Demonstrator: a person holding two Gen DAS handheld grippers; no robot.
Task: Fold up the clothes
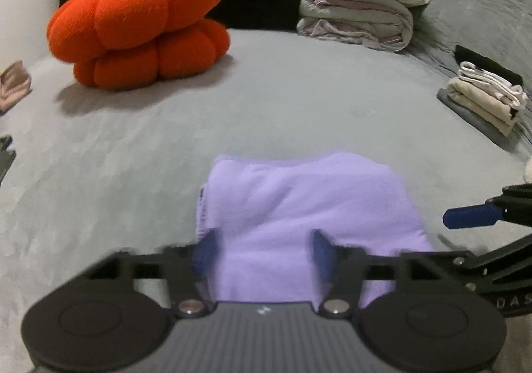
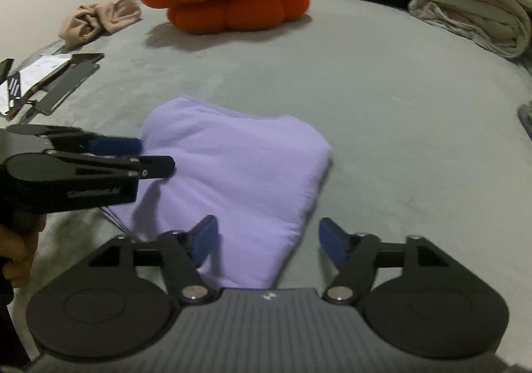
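Open bed ahead, clutter at the edges

Past the folded lilac garment (image 1: 299, 216) before the left gripper (image 1: 264, 248), grey bed (image 1: 282, 100) lies bare; the orange pumpkin cushion (image 1: 139, 27) blocks far-left, folded bedding (image 1: 359, 20) far-right, stacked clothes (image 1: 485, 96) right.

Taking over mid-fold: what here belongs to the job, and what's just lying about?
Job: lilac cloth; left gripper and right gripper, both open; folded stack.

Lying about: pumpkin cushion; bedding bundle; phones; beige rag.

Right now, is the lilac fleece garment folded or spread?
Folded: the lilac fleece garment lies as a compact, doubled bundle with rounded edges on the grey bed.
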